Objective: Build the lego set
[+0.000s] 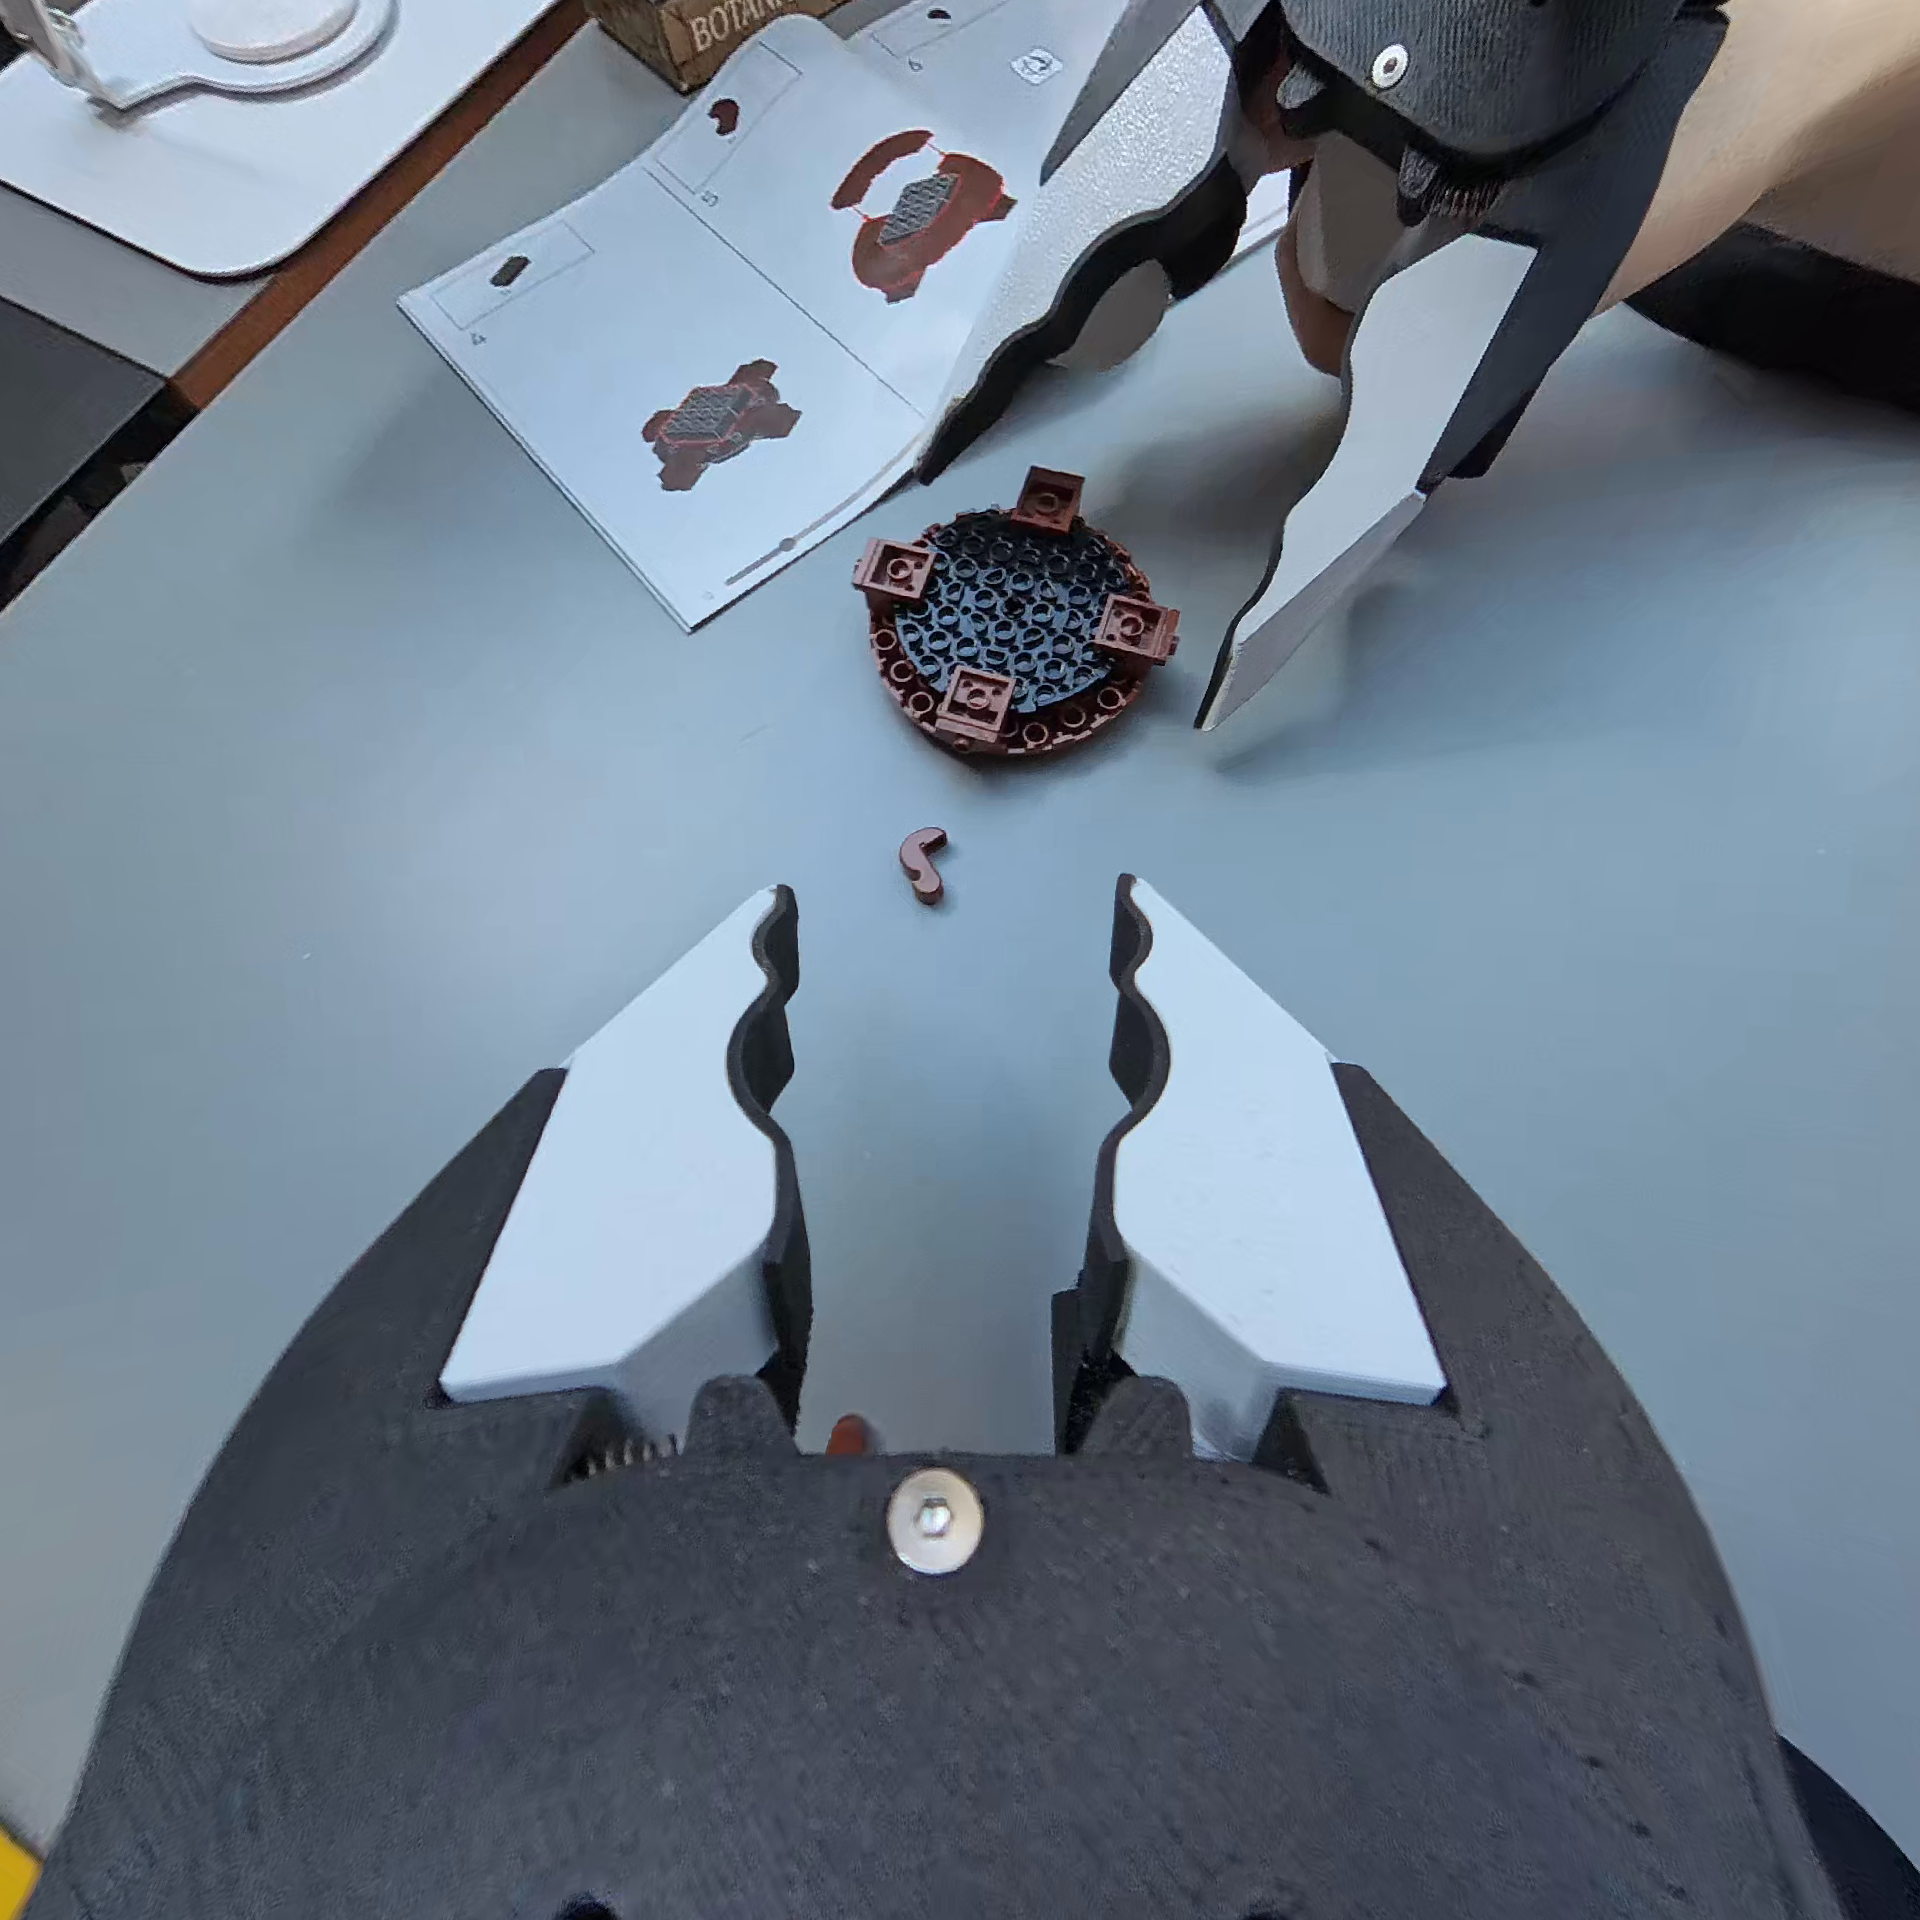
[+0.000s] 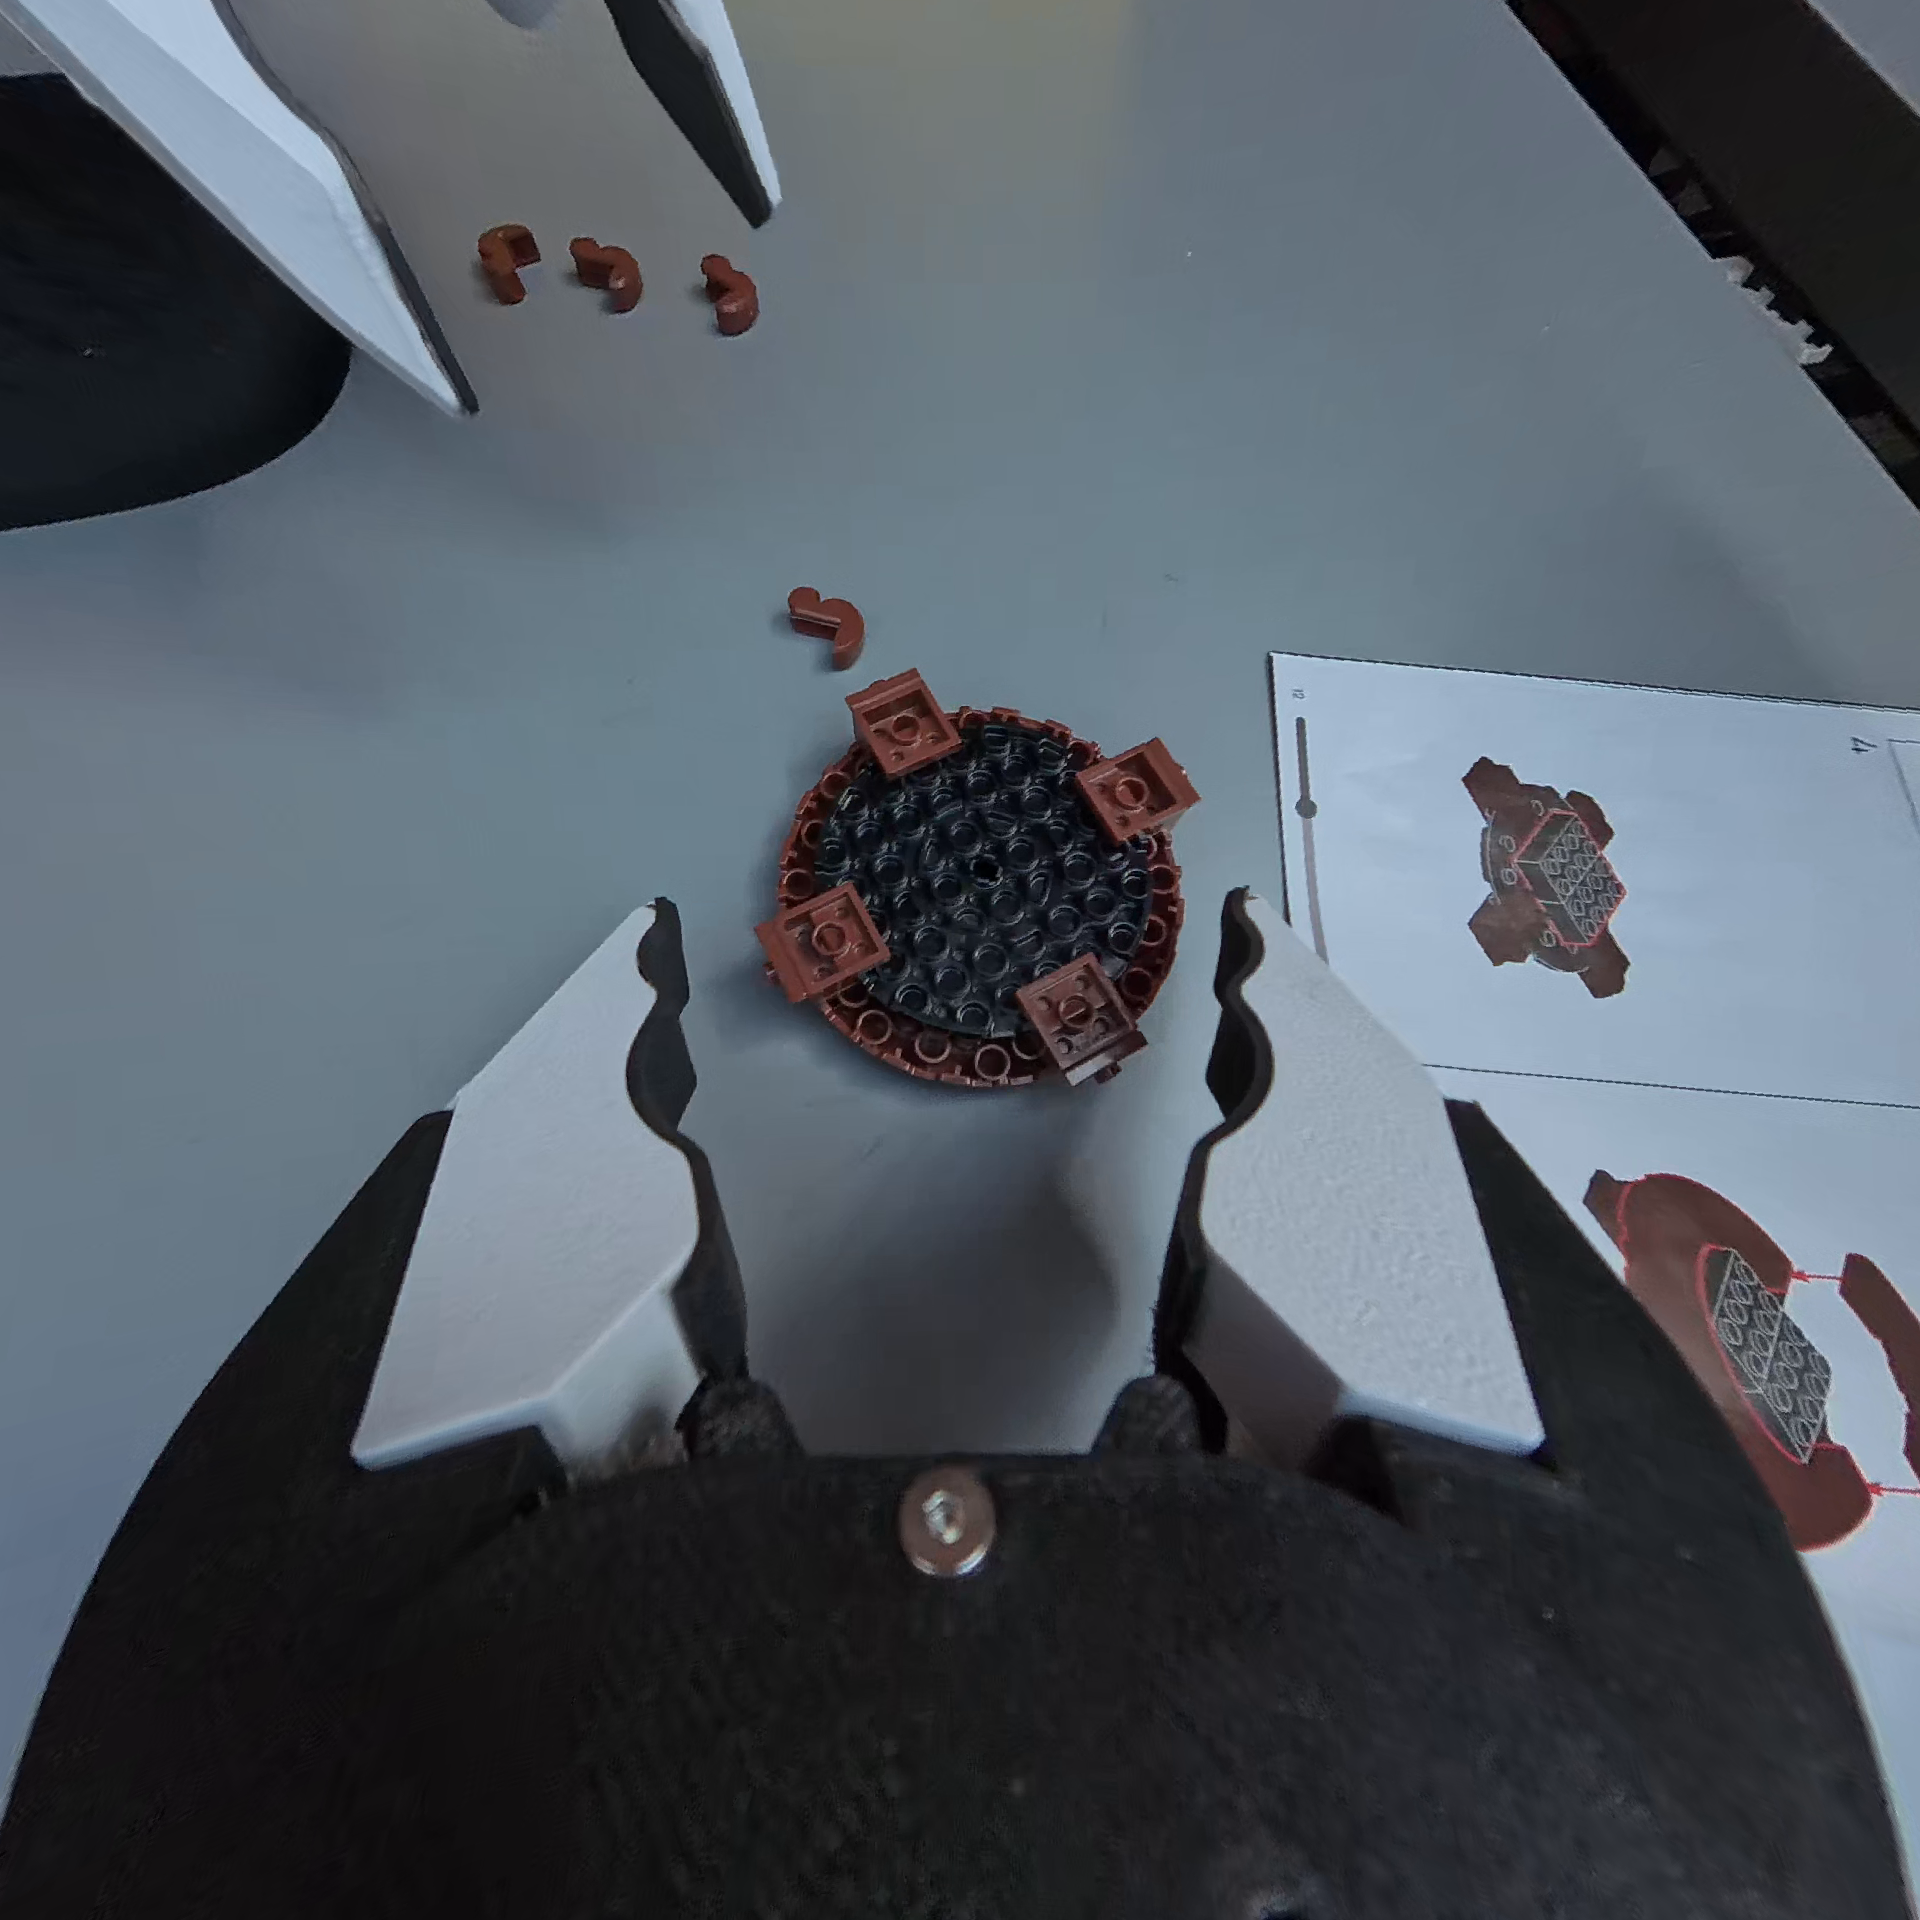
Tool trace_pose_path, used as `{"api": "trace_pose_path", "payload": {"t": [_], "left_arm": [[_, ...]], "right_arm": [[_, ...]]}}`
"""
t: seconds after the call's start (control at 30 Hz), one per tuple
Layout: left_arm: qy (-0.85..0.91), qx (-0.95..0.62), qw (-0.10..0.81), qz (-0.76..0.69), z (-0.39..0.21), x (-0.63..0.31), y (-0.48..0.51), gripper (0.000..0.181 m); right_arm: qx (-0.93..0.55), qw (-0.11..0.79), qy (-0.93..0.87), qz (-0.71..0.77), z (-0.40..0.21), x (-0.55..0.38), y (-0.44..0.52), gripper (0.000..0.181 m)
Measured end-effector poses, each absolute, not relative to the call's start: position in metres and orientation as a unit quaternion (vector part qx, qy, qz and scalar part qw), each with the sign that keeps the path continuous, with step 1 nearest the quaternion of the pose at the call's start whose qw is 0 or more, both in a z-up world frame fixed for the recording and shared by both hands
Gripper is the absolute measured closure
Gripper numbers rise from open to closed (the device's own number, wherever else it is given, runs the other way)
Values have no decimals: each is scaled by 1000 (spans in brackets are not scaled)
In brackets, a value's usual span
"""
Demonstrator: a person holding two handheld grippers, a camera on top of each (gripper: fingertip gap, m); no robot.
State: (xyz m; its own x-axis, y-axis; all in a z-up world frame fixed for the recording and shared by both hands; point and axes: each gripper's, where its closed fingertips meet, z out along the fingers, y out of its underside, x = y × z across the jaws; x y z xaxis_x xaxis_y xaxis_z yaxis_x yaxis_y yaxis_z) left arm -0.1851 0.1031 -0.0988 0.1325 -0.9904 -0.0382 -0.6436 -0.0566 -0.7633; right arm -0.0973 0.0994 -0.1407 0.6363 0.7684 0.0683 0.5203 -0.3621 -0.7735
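Note:
A round build [image 1: 1013, 634], a black disc in a brown ring with several brown square pieces on its rim, lies on the grey table. It also shows in the right wrist view [image 2: 982, 883]. My right gripper [image 2: 948, 904] is open and empty, its fingertips on either side of the build; in the left wrist view it [image 1: 1070, 592] comes in from the top right. A small brown curved piece [image 1: 923, 862] [image 2: 828, 623] lies just beside the build. My left gripper [image 1: 951, 894] is open and empty, its tips just short of that piece.
An open instruction booklet [image 1: 675, 343] [image 2: 1662, 883] lies next to the build. Three more brown curved pieces [image 2: 608, 272] lie in a row under the left gripper [image 2: 608, 312]. A cardboard box [image 1: 717, 31] and a white tray [image 1: 208, 135] are at the table's far edge.

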Motion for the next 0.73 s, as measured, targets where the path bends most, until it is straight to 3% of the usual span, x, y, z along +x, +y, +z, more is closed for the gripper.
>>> {"api": "trace_pose_path", "payload": {"t": [0.03,0.2,0.37,0.73], "left_arm": [[595,-682,336,-261,-95,-192,106,122],[527,-705,406,-246,-55,-246,118,126],[454,-727,462,-228,-24,-302,132,130],[441,-747,452,-208,-38,-317,136,131]], "right_arm": [[-814,399,-391,160,-142,-97,102,79],[-817,380,-397,173,-152,-96,101,96],[-817,379,-400,171,-151,-97,99,96],[-831,369,-384,161,-149,-115,71,96]]}}
